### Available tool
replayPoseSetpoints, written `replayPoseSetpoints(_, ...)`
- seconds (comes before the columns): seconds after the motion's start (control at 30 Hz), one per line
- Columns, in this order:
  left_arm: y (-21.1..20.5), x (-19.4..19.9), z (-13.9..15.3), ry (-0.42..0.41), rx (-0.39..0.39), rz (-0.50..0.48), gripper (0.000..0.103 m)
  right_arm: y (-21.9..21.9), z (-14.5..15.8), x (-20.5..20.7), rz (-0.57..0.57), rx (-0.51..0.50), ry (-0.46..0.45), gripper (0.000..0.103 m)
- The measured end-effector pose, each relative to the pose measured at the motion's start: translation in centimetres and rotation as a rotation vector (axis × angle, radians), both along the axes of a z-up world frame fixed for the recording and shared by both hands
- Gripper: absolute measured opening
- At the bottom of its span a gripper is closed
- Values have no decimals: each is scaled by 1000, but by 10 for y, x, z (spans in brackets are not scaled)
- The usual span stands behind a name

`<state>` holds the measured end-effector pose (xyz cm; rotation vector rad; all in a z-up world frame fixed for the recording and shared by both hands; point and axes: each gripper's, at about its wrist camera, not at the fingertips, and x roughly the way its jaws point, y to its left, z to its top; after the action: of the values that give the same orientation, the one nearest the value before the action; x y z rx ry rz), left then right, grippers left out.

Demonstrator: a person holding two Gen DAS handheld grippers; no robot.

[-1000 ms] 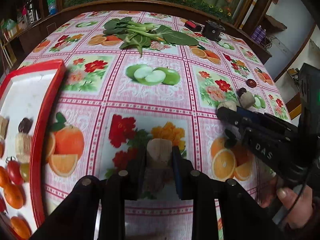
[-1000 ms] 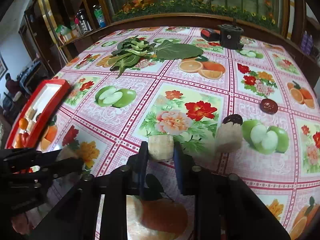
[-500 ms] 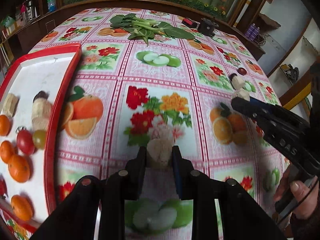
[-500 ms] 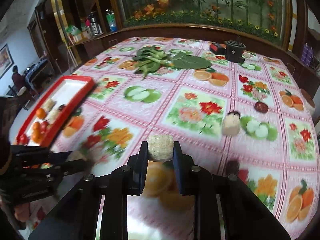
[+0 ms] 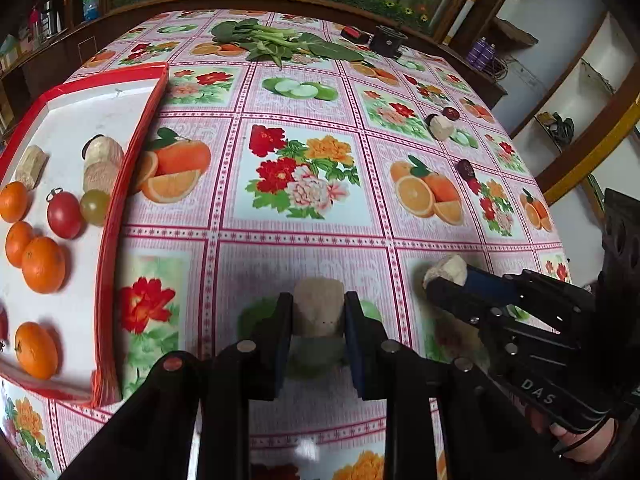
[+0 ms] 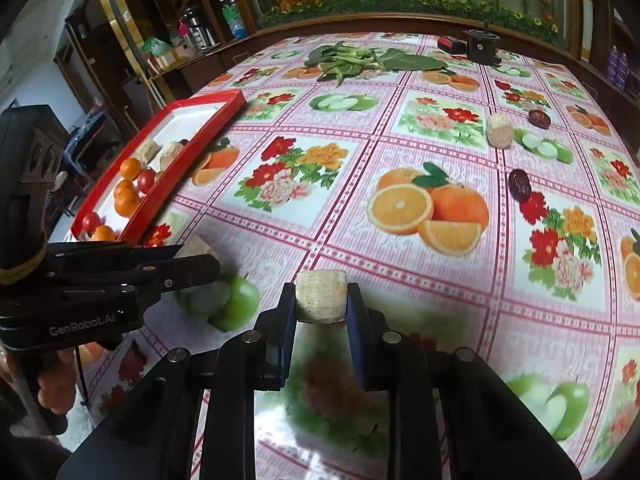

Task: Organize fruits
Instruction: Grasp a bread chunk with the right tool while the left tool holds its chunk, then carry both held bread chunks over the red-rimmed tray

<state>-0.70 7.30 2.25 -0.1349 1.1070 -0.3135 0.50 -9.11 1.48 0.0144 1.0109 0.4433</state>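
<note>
My left gripper [image 5: 316,322] is shut on a pale beige fibrous chunk [image 5: 318,306] above the fruit-print tablecloth. My right gripper [image 6: 321,316] is shut on a similar pale chunk [image 6: 321,294]. In the left wrist view, the right gripper [image 5: 438,286] comes in from the right with its chunk [image 5: 448,268] at the tips. The left gripper [image 6: 200,264] shows at the left of the right wrist view. The red-rimmed white tray [image 5: 132,152] lies to the left, holding oranges [image 5: 43,264], tomatoes [image 5: 63,214], a green grape and pale chunks. Another chunk [image 6: 500,131] and two dark dates [image 6: 520,185] lie on the cloth.
Leafy greens [image 5: 272,42] and a small black device [image 6: 482,46] sit at the far side of the round table. Shelves with bottles stand behind at the left. A hand [image 5: 580,440] grips the right tool's handle at the lower right of the left wrist view.
Both grippers have carried their chunks toward the near left. The red tray now shows nearer and larger in both views, and the loose chunk and dates lie farther behind.
</note>
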Motion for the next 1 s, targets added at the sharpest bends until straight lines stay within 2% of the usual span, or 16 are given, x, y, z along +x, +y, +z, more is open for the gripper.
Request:
replayPoseSetpoints(0.27, 9, -7, 5, -7, -5, -18, 28, 14, 1, 1, -10, -13, 4, 23)
replayPoseSetpoints(1.0, 63, 6, 25, -31, -23, 49, 28, 70, 20, 25, 33, 9, -16, 23)
